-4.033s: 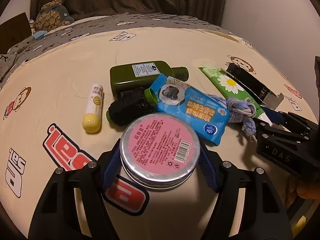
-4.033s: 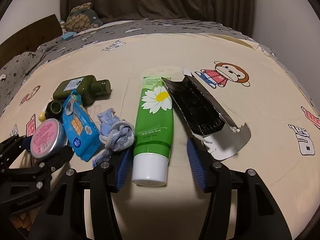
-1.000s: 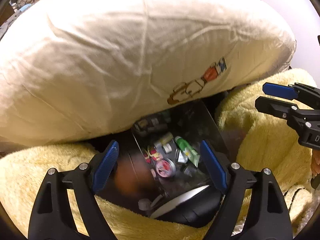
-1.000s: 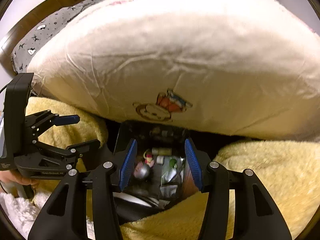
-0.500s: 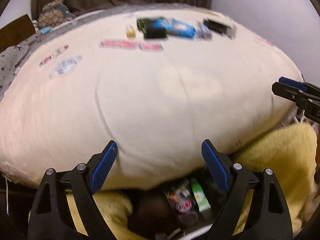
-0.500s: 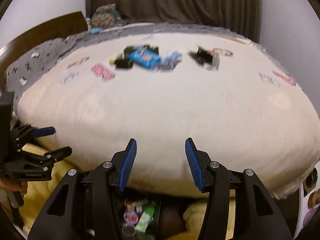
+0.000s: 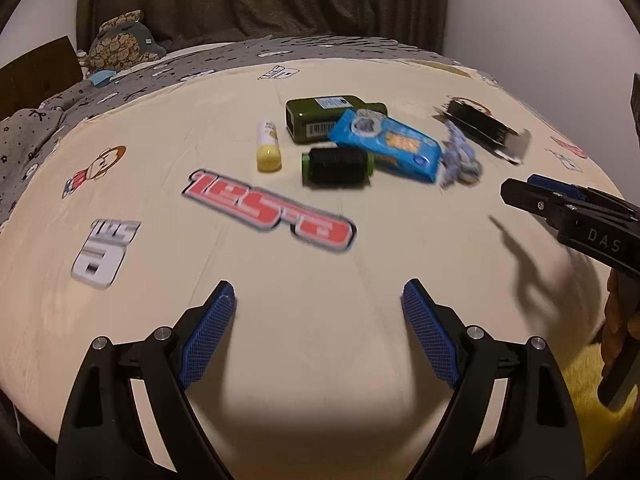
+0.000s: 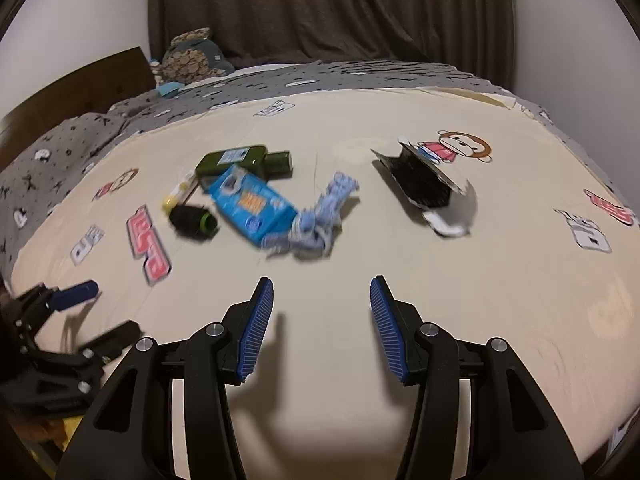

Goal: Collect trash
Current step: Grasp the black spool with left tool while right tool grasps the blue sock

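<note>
Both the left gripper (image 7: 318, 300) and right gripper (image 8: 322, 294) hang empty, jaws apart. The trash sits clustered at twelve o'clock on the bed (image 7: 280, 340); the black roll (image 7: 336, 164) could roll off if nudged, and the blue cloth (image 8: 320, 220) might snag.

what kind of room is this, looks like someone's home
Most likely a bedroom. The clutter lies on a bed under a cream cartoon-print sheet, with a grey patterned duvet behind it, a dark wooden headboard at the left and dark curtains at the back.
</note>
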{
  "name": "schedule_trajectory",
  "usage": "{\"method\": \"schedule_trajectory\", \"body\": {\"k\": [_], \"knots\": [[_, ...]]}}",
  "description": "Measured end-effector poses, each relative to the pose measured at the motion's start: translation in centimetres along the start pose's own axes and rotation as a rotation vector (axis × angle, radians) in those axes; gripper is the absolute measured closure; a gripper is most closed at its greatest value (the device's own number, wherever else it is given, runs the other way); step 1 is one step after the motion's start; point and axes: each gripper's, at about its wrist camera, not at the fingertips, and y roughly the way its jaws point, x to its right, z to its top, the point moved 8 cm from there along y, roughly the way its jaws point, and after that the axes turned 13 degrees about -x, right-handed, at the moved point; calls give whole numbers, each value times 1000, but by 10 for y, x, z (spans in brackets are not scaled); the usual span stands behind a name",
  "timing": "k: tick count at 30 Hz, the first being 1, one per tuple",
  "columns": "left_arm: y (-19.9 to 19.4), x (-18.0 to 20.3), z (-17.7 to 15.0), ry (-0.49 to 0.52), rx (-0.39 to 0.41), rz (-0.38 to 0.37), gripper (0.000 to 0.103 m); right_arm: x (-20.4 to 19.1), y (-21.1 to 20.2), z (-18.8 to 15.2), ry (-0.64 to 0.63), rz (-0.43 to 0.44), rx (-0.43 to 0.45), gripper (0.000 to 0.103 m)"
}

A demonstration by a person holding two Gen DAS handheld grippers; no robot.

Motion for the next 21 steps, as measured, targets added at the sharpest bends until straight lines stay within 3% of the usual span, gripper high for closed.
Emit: {"method": "schedule_trajectory", "body": {"k": [12, 14, 16, 21], "knots": [[29, 4, 54, -23, 0, -23, 21, 3, 49, 35, 32, 32, -75, 52], [34, 6, 62, -23, -8, -25, 21, 4, 52, 36, 29, 35, -74, 60], [41, 6, 68, -28, -18, -22, 21, 5, 52, 37, 28, 44, -69, 74], [53, 6, 80, -37, -34, -9, 24, 6, 49, 35, 11, 35, -52, 76]]}}
